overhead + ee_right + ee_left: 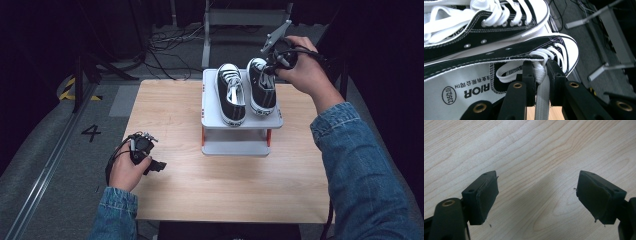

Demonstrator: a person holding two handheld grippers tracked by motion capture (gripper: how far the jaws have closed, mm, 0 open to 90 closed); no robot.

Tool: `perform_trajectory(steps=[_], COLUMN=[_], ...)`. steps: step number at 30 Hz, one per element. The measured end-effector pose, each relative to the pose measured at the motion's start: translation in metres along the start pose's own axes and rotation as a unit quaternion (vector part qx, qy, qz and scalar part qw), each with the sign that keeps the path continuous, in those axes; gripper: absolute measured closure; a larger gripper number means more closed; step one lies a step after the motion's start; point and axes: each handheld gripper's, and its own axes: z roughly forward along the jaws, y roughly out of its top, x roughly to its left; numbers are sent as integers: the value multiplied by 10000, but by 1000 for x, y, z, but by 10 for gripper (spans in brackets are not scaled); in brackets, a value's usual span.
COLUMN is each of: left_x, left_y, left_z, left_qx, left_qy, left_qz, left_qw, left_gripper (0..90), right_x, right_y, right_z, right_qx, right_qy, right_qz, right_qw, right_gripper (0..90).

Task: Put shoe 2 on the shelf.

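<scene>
Presently, item one: the white shoelace (pixel 541 85), which your right gripper (pixel 541 82) pinches between its two black jaws, closed tight on the flat lace just below the tongue. It belongs to the right-hand sneaker (pixel 262 86), black canvas with a white toe cap, standing at the upper centre of the high view on the top deck of a small grey shoe rack (pixel 212 121).

Item two: its mate, the left-hand sneaker (pixel 230 94), just beside it on the same deck, laces loose; in the right gripper view it (pixel 486 17) fills the upper left.

Item three: your right hand (pixel 300 70), reaching over the rack's far right corner in the upper right of the high view.

Item four: your left gripper (pixel 145 155), low at the lower left of the high view, jaws spread wide with nothing between them, hovering over the bare wooden table (pixel 536 150).

Hazards, as a judgement:
- Pull the lace along the rack and the light sneaker may slide or tip off the deck's edge, since nothing steadies it.
- Pull too sharply and the lace may slip from the pads, or jam in an eyelet.
- A sideways drag could nudge the neighbouring sneaker, which sits close.
- Your idle left gripper is well apart from the rack, too far to brace the shoe in time.
</scene>
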Motion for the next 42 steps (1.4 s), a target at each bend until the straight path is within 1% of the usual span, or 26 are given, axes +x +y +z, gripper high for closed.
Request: perform_trajectory(steps=[2,3,4,5,6,7,8,9,11,14,15,17,18,19,23,25,27,28,29,30,33,34,36,38,39,42], left_x=[0,0,0,0,0,-1,-2,-2,-2,-3,-4,-4,-4,-4,-4,-4,-5,-5,-4,-4,-4,-3,-3,-2,-2,0], left_y=[0,-1,-1,-1,-1,-1,-1,0,1,2,3,3,4,4,4,4,4,4,4,4,5,6,9,12,12,16], left_z=[0,0,0,0,0,1,1,1,1,2,3,3,4,4,3,2,1,1,0,0,-1,-1,-1,-2,-2,-2], left_qx=[3,9,9,30,45,51,70,48,54,60,69,75,79,77,63,30,17,13,13,16,-5,-9,-21,-23,-23,2], left_qy=[1,9,9,0,6,6,-11,-5,1,15,-11,-2,1,-6,3,-11,-14,-20,7,-5,-16,-17,8,-27,-27,71], left_qz=[-6,-5,-5,-12,-14,-26,-51,2,16,59,30,47,52,54,54,69,61,47,72,69,63,86,74,95,95,136], left_qw=[10000,10000,10000,10000,10000,10000,10000,10000,10000,10000,10000,10000,10000,10000,10000,10000,10000,10000,10000,10000,10000,10000,10000,9999,9999,9999], left_gripper=[184,184,184,184,184,184,185,184,180,182,181,182,184,183,183,182,181,182,182,181,181,179,182,183,182,180], right_x=[2,5,5,6,7,9,11,13,16,19,20,21,21,22,23,22,20,19,18,18,17,17,18,18,18,20], right_y=[2,2,2,1,1,0,-1,-2,-1,2,3,4,4,4,-1,-2,-4,-6,-7,-10,-20,-25,-35,-46,-46,-67], right_z=[8,11,11,12,14,16,18,18,19,20,19,19,19,20,20,19,14,9,6,-1,-18,-24,-34,-42,-42,-54], right_qx=[-25,48,48,28,103,184,138,109,69,-2,32,63,77,103,17,-24,-161,-204,-237,-303,-508,-570,-616,-680,-680,-664], right_qy=[55,35,35,78,172,192,243,242,222,315,277,235,213,205,276,311,327,393,390,327,271,207,171,144,144,41], right_qz=[-150,-300,-300,-381,-427,-479,-500,-496,-413,-132,-169,-140,-185,-152,-67,14,197,296,331,417,731,838,1029,1164,1164,1378], right_qw=[9999,9995,9995,9992,9989,9985,9984,9984,9989,9994,9995,9996,9996,9996,9996,9995,9991,9986,9984,9981,9957,9946,9926,9908,9908,9882], right_gripper=[787,786,786,786,785,784,784,783,783,780,780,780,780,779,746,680,582,565,557,532,496,478,465,449,449,428])
